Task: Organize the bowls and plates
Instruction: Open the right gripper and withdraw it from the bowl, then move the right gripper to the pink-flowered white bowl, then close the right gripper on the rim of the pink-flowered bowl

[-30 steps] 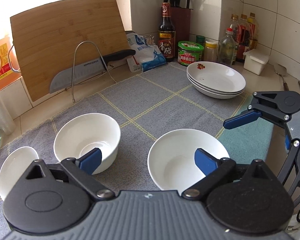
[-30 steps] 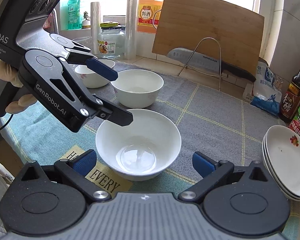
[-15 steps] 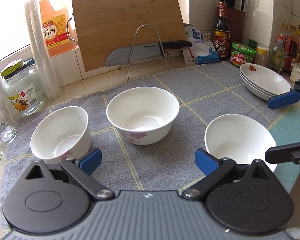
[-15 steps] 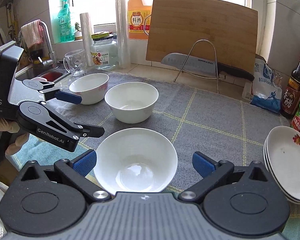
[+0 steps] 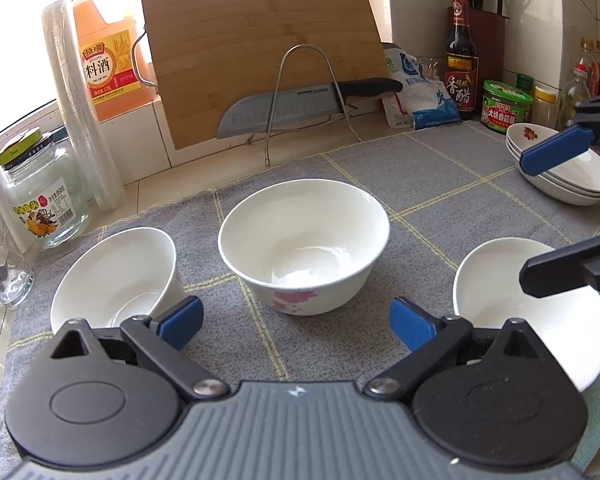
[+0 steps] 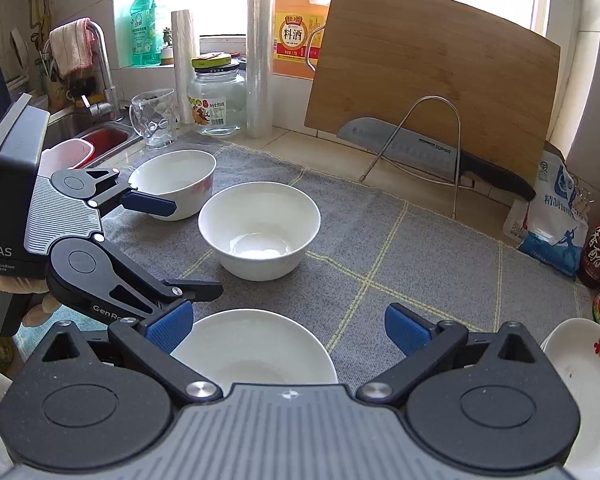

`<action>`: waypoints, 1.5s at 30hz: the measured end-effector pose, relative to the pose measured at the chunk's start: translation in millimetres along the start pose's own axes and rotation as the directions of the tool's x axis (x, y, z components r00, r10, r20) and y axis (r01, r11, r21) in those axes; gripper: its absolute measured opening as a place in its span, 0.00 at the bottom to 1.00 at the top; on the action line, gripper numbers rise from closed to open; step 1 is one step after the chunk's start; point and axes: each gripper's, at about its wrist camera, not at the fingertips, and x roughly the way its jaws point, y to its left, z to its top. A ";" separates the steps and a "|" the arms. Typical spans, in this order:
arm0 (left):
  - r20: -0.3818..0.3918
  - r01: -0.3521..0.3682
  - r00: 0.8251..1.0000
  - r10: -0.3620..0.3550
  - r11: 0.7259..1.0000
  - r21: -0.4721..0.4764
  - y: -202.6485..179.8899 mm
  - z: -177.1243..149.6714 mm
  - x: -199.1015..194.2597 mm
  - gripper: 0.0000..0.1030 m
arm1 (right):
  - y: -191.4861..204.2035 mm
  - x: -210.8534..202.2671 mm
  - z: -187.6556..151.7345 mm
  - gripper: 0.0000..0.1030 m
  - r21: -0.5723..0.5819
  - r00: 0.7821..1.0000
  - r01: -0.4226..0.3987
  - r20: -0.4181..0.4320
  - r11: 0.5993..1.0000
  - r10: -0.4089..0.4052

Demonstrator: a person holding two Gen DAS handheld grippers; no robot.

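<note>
In the left wrist view, three white ceramic bowls sit in a row across the middle of the frame on a grey woven cloth with thin yellow grid lines that covers the bench. The white bowl with a pink flower print stands at centre, with open cloth all round it. The plain white bowl at lower left lies near the cloth's left edge, just beside a clear glass jar with a yellow label. The plain white bowl at lower right sits where the grey cloth meets a teal strip at the frame's right edge. A stack of shallow white plates with a small red motif rests at the right edge, well apart from the bowls, with a wide bare stretch of cloth between.

The left gripper fills the bottom of the frame, its jaws spread wide and holding nothing, the flowered bowl just ahead of the gap. The right gripper enters from the right edge, jaws wide apart and empty, over the right bowl.

Along the top, a bamboo cutting board leans against the wall behind a grey-bladed kitchen knife on a wire stand, closing off the far side of the bench.
</note>
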 end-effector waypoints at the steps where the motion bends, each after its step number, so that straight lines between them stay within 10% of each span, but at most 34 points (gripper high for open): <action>1: -0.001 -0.001 1.000 0.001 1.000 0.004 -0.5 0.7 2.4 0.96 | -1.6 3.2 2.5 1.00 -0.004 1.000 -0.004 -0.004 1.000 0.004; 30: -0.008 0.074 0.997 -0.075 0.995 -0.059 10.5 10.8 28.3 0.82 | -13.5 107.7 69.9 0.99 -0.101 0.980 -0.168 -0.121 0.981 0.156; 45: -0.006 0.077 0.997 -0.078 0.996 -0.048 9.3 10.6 27.8 0.81 | -14.0 137.9 82.0 0.75 -0.099 0.965 -0.221 -0.167 0.970 0.203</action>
